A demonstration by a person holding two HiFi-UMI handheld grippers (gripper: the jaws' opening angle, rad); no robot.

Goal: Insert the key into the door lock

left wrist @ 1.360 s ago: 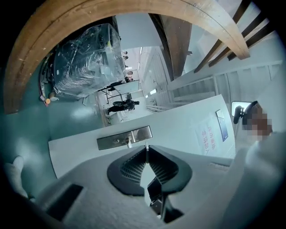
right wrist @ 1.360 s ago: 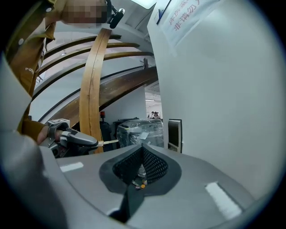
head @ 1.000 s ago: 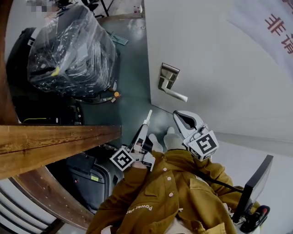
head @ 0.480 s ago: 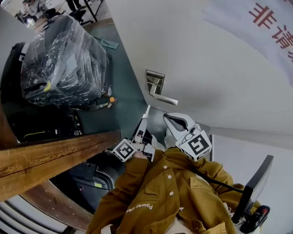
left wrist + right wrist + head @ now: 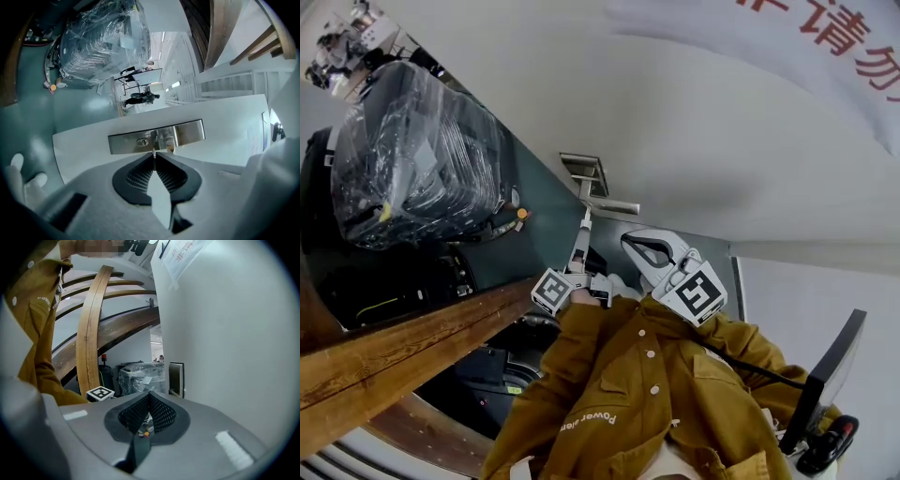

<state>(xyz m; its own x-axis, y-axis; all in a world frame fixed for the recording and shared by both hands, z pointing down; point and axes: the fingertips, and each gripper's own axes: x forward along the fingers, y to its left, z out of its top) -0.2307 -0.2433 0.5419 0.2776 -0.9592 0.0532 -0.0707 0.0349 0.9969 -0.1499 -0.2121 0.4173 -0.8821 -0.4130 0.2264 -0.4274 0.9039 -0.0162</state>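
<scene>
The white door (image 5: 750,159) carries a brushed metal lock plate (image 5: 586,172) with a lever handle (image 5: 614,207). In the left gripper view the lock plate (image 5: 187,132) lies straight ahead, its keyhole (image 5: 142,141) a little left of the jaw line. My left gripper (image 5: 153,156) is shut on a thin key (image 5: 153,152), whose tip sticks out just short of the plate. From the head view, the left gripper (image 5: 584,225) points at the plate under the handle. My right gripper (image 5: 639,246) hangs beside it, shut and empty; the right gripper (image 5: 149,393) faces along the door.
A plastic-wrapped suitcase (image 5: 412,159) stands on the green floor left of the door. A wooden handrail (image 5: 394,352) crosses the lower left, with dark luggage (image 5: 487,370) under it. A black monitor (image 5: 830,375) stands lower right. People (image 5: 140,96) stand far off.
My left gripper has carried the key forward and slightly down toward the lock plate, which now sits right at the key's tip. The right gripper has stayed about where it was.
</scene>
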